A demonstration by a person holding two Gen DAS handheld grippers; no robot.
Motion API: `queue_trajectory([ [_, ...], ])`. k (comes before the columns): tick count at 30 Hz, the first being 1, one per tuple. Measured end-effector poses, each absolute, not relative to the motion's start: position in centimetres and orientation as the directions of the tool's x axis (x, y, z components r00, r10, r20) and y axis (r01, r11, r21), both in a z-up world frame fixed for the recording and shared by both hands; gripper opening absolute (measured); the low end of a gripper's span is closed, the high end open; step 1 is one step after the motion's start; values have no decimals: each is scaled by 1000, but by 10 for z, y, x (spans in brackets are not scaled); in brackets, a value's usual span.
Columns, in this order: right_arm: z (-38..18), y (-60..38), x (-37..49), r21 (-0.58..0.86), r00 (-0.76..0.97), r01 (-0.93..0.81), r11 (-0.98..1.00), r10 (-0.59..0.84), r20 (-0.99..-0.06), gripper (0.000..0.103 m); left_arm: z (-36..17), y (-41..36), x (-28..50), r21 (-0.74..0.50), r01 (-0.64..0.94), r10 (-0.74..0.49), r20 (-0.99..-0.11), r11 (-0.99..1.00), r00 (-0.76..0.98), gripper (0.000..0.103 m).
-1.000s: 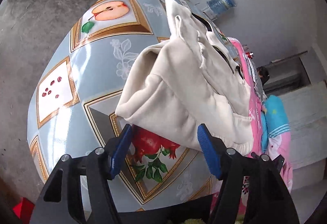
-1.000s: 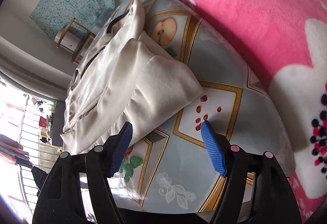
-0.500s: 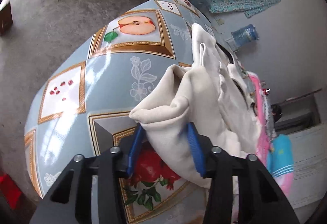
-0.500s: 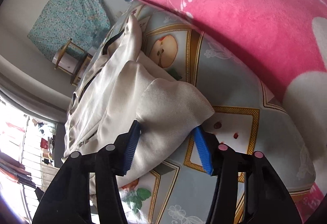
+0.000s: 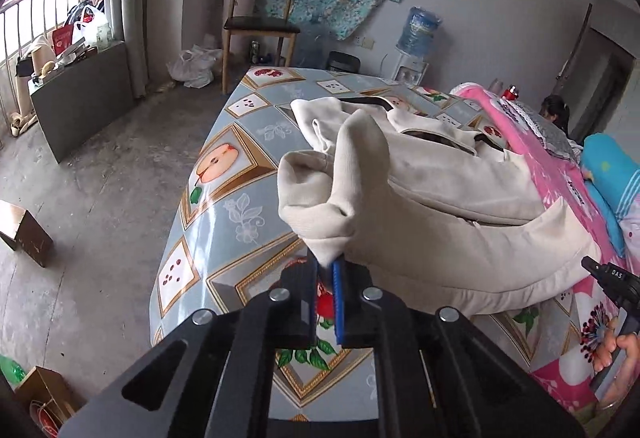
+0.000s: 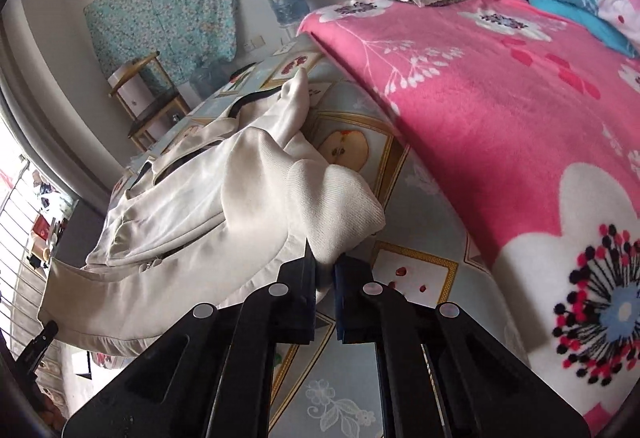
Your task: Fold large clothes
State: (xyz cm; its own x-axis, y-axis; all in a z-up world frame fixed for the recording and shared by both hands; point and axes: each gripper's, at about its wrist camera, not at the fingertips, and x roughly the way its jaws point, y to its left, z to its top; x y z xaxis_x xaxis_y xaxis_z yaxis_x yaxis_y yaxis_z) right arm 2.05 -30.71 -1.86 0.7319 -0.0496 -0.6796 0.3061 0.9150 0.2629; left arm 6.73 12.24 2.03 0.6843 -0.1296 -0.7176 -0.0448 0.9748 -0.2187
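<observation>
Glossy blue oilcloth printed with fruit panels [image 5: 240,198] covers the table I work at, with a pink flowered fleece blanket [image 6: 500,110] on the bed just beside it and a wooden chair [image 5: 260,22] against the far wall. On the cloth lies the large cream jacket with dark trim at its openings [image 5: 432,194], partly bundled, its bottom hem nearest me.

My left tongs [image 5: 326,270] are clenched on one corner of that hem, a bunched knuckle of cream fabric standing up out of the blue pads. My right tongs [image 6: 325,270] are clenched on the opposite corner in the same way, and the hem [image 6: 132,302] sags between the two grips.

To fold well from here, I judge I should draw the two corners apart until the hem runs taut and straight, keep both at equal height, then carry them together toward the collar end so the fold lands square. Pulling unevenly would skew the crease, and the slippery oilcloth may let the whole jacket slide.
</observation>
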Motion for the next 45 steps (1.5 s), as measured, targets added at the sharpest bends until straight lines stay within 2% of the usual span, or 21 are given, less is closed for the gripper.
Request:
queue_trajectory([
  [3, -20, -310, 12, 251, 714, 316, 915, -55, -698, 7, 15, 133, 53, -277, -62, -176, -752, 959, 635, 6],
  [8, -52, -330, 14, 324, 645, 341, 883, 31, -763, 9, -23, 151, 46, -312, -141, -190, -818, 940, 543, 6],
  [11, -64, -335, 24, 315, 607, 352, 881, 41, -794, 19, -34, 153, 49, -302, -133, -193, -832, 944, 520, 11],
  [13, -62, -335, 25, 295, 589, 348, 890, 37, -807, 33, -30, 157, 50, -298, -121, -193, -828, 947, 527, 22],
  [14, -58, -335, 23, 266, 586, 354, 897, 9, -810, 47, -25, 159, 49, -297, -113, -191, -818, 948, 543, 32],
  [15, -51, -335, 19, 216, 587, 368, 904, -46, -808, 56, -19, 163, 48, -294, -108, -185, -804, 950, 565, 40],
  [17, -34, -335, 10, 131, 597, 392, 910, -144, -789, 58, -8, 170, 44, -291, -103, -173, -778, 951, 604, 45],
  [19, -18, -337, 2, 110, 616, 401, 909, -179, -767, 59, 0, 173, 45, -288, -91, -170, -760, 953, 627, 47],
  [22, -1, -324, 4, 127, 664, 322, 938, -128, -736, 60, 0, 167, 57, -272, -53, -181, -762, 961, 621, 49],
  [24, 4, -300, 17, 141, 684, 204, 969, -38, -728, 62, -5, 156, 69, -252, -25, -188, -781, 967, 595, 49],
  [28, -11, -211, 63, 230, 580, -168, 959, 284, -763, 61, -22, 130, 92, -171, 36, -163, -821, 985, 547, 49],
  [31, -28, -141, 84, 188, 476, -394, 900, 374, -796, 60, -36, 118, 105, -104, 58, -119, -846, 993, 520, 49],
  [34, -46, -97, 102, 106, 410, -526, 844, 361, -838, 58, -47, 112, 111, -68, 73, -96, -856, 995, 509, 49],
  [37, -58, -84, 117, 79, 352, -573, 816, 332, -875, 51, -49, 113, 114, -73, 71, -99, -852, 995, 514, 47],
  [42, -80, -77, 124, 25, 279, -609, 793, 244, -929, 34, -51, 124, 114, -93, 48, -104, -843, 995, 528, 29],
  [45, -88, -73, 117, -22, 273, -636, 772, 198, -941, 29, -52, 129, 113, -114, 44, -120, -835, 992, 537, 23],
])
